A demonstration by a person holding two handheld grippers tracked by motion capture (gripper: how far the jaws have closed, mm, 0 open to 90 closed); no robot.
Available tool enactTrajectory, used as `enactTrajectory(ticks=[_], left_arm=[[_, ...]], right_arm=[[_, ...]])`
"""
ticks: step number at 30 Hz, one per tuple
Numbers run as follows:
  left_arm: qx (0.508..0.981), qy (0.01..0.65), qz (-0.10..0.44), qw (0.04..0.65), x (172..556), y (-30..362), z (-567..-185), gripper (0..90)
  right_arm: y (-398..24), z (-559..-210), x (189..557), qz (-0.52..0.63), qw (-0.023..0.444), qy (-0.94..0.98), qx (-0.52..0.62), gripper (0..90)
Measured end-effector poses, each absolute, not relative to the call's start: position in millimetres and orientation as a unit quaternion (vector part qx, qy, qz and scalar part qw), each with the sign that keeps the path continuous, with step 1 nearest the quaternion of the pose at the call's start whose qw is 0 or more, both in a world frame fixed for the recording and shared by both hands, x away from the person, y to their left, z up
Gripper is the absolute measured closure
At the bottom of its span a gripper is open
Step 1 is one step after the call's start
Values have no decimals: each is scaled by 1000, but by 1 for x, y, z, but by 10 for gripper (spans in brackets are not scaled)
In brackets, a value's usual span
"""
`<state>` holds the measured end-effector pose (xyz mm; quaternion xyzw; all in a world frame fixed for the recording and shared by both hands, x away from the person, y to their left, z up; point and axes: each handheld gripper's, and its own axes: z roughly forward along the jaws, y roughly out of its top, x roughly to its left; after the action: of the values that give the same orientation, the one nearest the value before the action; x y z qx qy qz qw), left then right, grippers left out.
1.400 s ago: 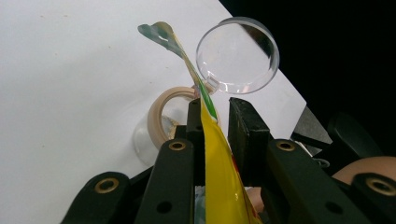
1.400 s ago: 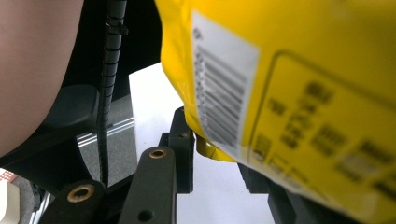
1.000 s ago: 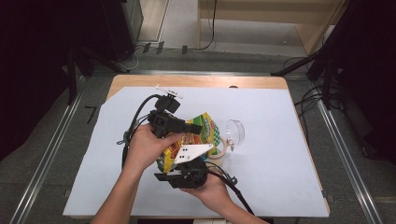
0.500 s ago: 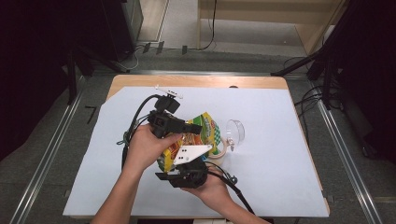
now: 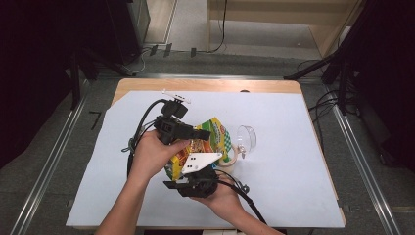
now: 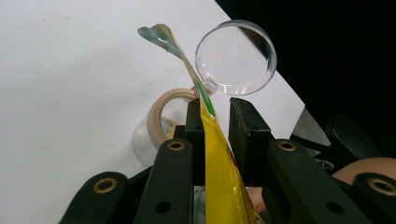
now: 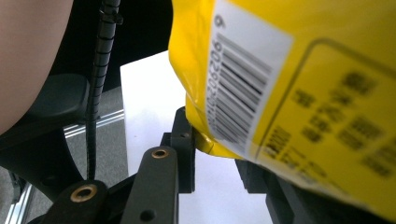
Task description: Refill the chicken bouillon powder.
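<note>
Yellow snack bag [image 5: 208, 142] held up off the tabletop [image 5: 293, 196] at centre frame in the high view, tipped toward the open clear jar [image 5: 230, 156] just right of it. Jar has a tan rim and a clear hinged lid [image 5: 247, 137] standing open.

Left claw [image 6: 215, 119]: jaws drawn near together with the bag's thin upper edge running between them; it looks clamped on that edge, though a small gap shows beside one jaw. Right claw [image 7: 212, 140]: jaws on the bag's lower corner near the barcode, pinching the seam as far as can be seen; the far jaw is partly hidden behind the bag.

Risks, as I judge them:
- The film is slick and thin; a pinch on an edge alone could slip, and the bag would drop or swing.
- The bag's mouth sits beside the jar rather than squarely over it; contents could spill onto the white sheet.
- The bag or a claw brushing the open lid could tip the light jar.

Pose: left hand [image 5: 151, 154] comes in from lower left, claw pointing right. Right hand [image 5: 220, 196] sits low at bottom centre, claw aimed up the frame under the bag.
</note>
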<state>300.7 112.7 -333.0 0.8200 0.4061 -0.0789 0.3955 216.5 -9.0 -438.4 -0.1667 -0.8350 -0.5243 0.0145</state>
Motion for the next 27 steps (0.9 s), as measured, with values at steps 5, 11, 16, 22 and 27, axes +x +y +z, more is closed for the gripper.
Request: enactTrajectory(ticks=[5,11,16,22,27], left_arm=[[821,404,-77,395,300,113,-333,780],[819,406,-77,397,300,114,-332,780],[820,405,-75,398,300,114,-332,780],[818,407,-74,401,300,116,-330,780],[817,411,-72,398,301,117,-330,786]], right_arm=[[-8,-438,216,-526,14,-834,-167,727],[-8,-438,216,-526,10,-834,-166,727],[-8,-437,215,-528,8,-833,-164,727],[-9,-436,215,-528,6,-834,-160,726],[-9,-434,215,-528,10,-834,-159,724]])
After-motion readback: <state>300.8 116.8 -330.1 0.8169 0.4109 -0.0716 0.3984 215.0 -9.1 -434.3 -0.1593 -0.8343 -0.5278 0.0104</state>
